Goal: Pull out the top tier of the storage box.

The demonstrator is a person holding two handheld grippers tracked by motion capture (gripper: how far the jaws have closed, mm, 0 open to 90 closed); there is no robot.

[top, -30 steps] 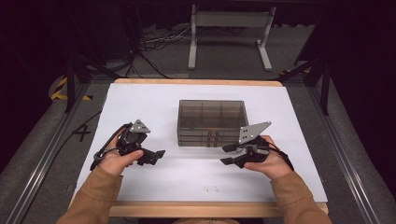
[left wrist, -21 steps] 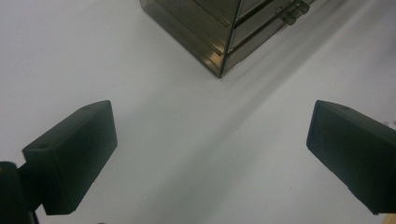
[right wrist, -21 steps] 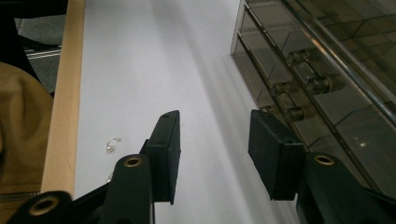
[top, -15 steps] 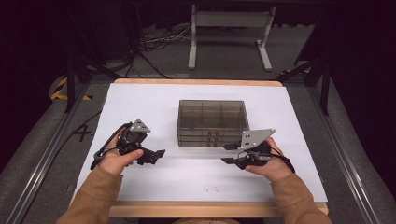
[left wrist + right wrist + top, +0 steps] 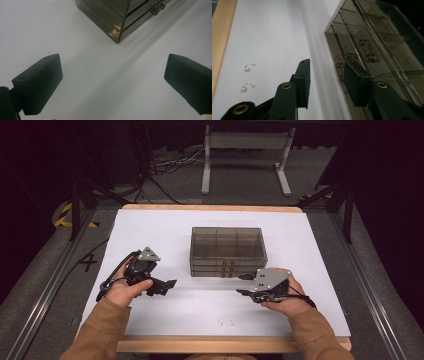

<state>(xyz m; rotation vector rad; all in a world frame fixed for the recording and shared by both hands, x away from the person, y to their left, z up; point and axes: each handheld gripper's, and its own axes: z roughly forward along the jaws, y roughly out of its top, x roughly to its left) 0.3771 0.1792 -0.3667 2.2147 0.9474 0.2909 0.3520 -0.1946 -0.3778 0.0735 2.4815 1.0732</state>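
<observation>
left gripper (image 5: 167,285): held low over the tabletop (image 5: 150,230) near its left edge, jaws spread wide with nothing between them; it points toward the box's near left corner, probably waiting in reserve to steady the box.
left gripper build: blocky matte black pads (image 5: 37,83), a grey three-cornered plate on top, a black cable trailing toward the left edge.
tabletop surface: a smooth white sheet with a bare strip of pale wood along the near edge.
earrings (image 5: 226,322): two small hook-shaped pieces, each with a pale bead, lying side by side close to the near edge, near its middle and well apart from both grippers; they look like the things meant for a drawer.
drawer box (image 5: 227,251): stands at the middle of the tabletop with its drawer fronts toward the person, so the knobs can be reached from the near side.
drawer box material: smoky see-through plastic, rectangular, hard and glossy, its top divided into compartments, thin drawers stacked below.
drawer knobs (image 5: 372,58): small clear rounded studs on the fronts; likely slippery under a pinch.
right gripper (image 5: 243,284): just before the box's near right front, tips aimed at the drawers; its jaws have just been closing and stand partly apart, with nothing pinched between them. Judged from this, it is lining up on a knob to pull a drawer open.
right gripper build: slim black fingers (image 5: 303,80) with brass-coloured rivets and flat pads.
</observation>
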